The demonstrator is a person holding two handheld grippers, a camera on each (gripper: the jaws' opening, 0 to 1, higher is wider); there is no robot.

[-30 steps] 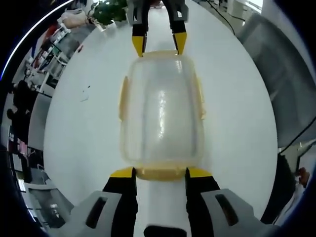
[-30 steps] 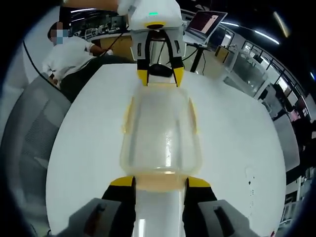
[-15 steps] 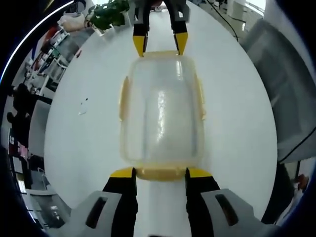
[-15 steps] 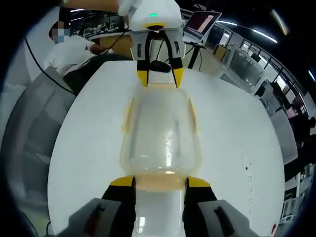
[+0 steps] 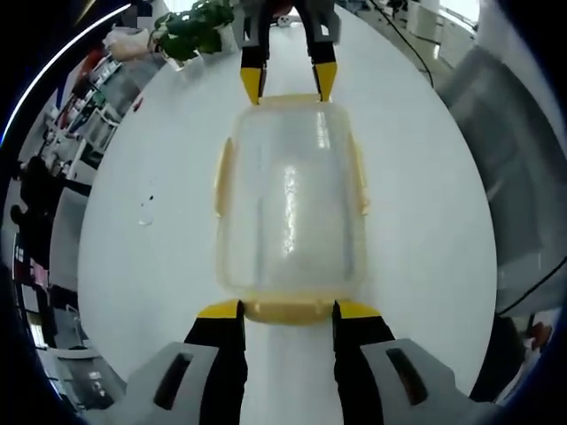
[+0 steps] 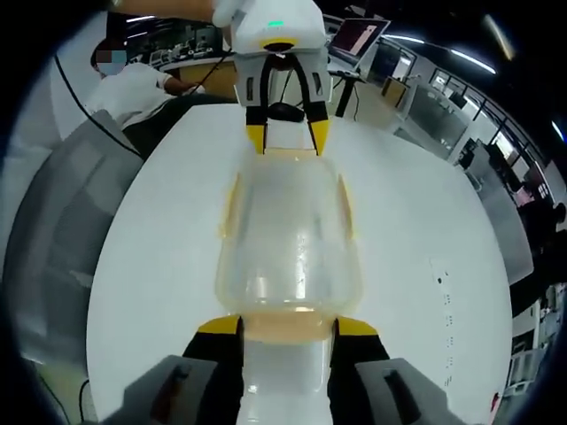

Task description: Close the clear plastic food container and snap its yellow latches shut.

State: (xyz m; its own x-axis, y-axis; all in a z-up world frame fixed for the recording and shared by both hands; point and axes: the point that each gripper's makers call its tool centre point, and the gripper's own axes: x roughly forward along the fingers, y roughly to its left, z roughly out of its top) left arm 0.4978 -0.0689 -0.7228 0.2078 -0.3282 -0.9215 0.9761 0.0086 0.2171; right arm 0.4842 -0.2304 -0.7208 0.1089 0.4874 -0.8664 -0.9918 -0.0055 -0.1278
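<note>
L gripper jaws apart, straddling near end latch of container on white table. Long axis runs straight away to R gripper, jaws likewise apart at far end latch. Side latches equidistant.

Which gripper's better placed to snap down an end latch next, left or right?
Either, roughly: the left gripper and right gripper each straddle an end latch of the container.
</note>
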